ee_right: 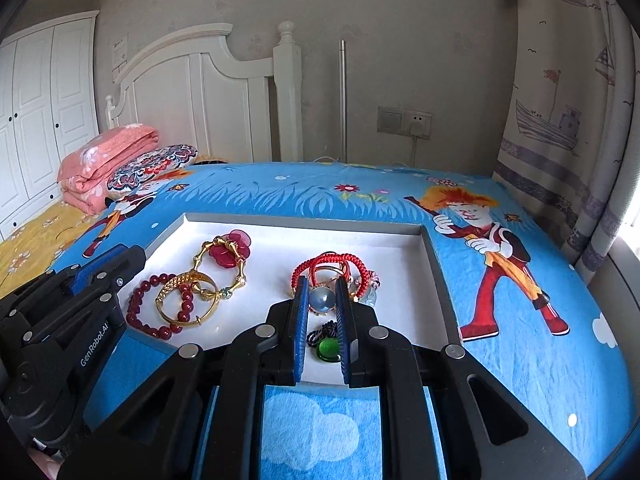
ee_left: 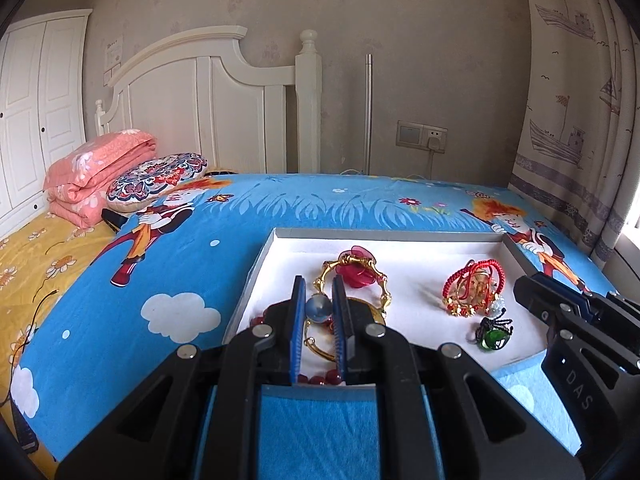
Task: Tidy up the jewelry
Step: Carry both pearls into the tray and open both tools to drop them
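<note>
1. A blue-grey pearl [ee_left: 319, 308] sits pinched between the pads of the left hand-held gripper [ee_left: 319, 283], above the near left part of the tray [ee_left: 380, 234]; a second pearl [ee_right: 322, 300] of the same look is pinched by the right hand-held gripper [ee_right: 321, 282], above the tray's near right part.
2. Under the left fingers lie gold bangles [ee_right: 186, 296] overlapping a red bead bracelet [ee_right: 138, 312]; behind them a jointed gold bracelet [ee_right: 236, 268] rings a red flower [ee_right: 232, 250].
3. Under the right fingers lies a green pendant [ee_right: 326, 350] on a dark cord; just beyond the second pearl is a heap of red cord bracelets [ee_right: 332, 266] with gold pieces tangled in it.
4. The tray is white-lined with a grey rim and rests on a bed [ee_right: 520, 360] covered by a blue cartoon sheet.
5. At the far left lie a folded pink quilt [ee_left: 96, 172] and a patterned cushion [ee_left: 160, 178]; behind stands a white headboard [ee_left: 200, 92]; a curtain [ee_left: 580, 100] printed with boats hangs at the right.
</note>
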The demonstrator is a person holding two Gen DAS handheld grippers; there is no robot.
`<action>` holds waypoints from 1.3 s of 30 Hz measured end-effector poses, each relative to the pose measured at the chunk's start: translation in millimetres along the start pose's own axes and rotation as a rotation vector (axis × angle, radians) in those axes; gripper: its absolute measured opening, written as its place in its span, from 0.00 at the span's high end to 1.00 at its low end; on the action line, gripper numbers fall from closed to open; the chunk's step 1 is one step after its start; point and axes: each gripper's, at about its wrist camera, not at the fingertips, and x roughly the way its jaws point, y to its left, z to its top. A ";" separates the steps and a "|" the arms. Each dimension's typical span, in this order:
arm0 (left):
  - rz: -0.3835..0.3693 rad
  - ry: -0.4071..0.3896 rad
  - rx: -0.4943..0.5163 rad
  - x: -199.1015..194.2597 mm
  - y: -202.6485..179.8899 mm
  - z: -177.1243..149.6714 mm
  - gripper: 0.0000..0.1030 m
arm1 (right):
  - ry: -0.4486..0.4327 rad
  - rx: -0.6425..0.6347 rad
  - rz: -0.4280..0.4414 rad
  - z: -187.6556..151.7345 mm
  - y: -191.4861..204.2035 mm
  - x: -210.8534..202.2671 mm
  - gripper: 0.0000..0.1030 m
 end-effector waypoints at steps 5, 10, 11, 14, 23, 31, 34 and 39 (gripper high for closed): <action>0.005 0.033 -0.001 20.1 -2.2 15.6 0.87 | 0.008 0.009 -0.017 11.0 -3.7 13.8 0.87; 0.013 0.042 0.029 31.0 -9.5 28.5 0.87 | 0.028 0.005 -0.034 17.4 -5.5 25.6 0.87; 0.011 0.048 0.027 32.9 -9.8 30.0 0.87 | 0.036 0.008 -0.035 18.1 -6.4 28.4 0.87; 0.008 0.074 0.020 40.0 -10.3 32.0 0.87 | 0.050 0.010 -0.040 18.9 -8.0 34.6 0.87; 0.007 0.118 0.028 53.9 -12.2 24.9 0.87 | 0.073 -0.003 -0.048 19.2 -8.3 43.6 0.87; 0.017 0.118 0.034 56.6 -11.3 26.1 0.87 | 0.085 -0.009 -0.057 18.3 -9.3 50.0 0.87; 0.020 0.122 0.034 59.3 -12.9 29.0 0.87 | 0.089 -0.011 -0.062 20.0 -8.4 52.1 0.87; 0.019 0.130 0.015 62.5 -12.0 31.1 0.74 | 0.097 0.004 -0.071 20.6 -11.8 53.9 0.85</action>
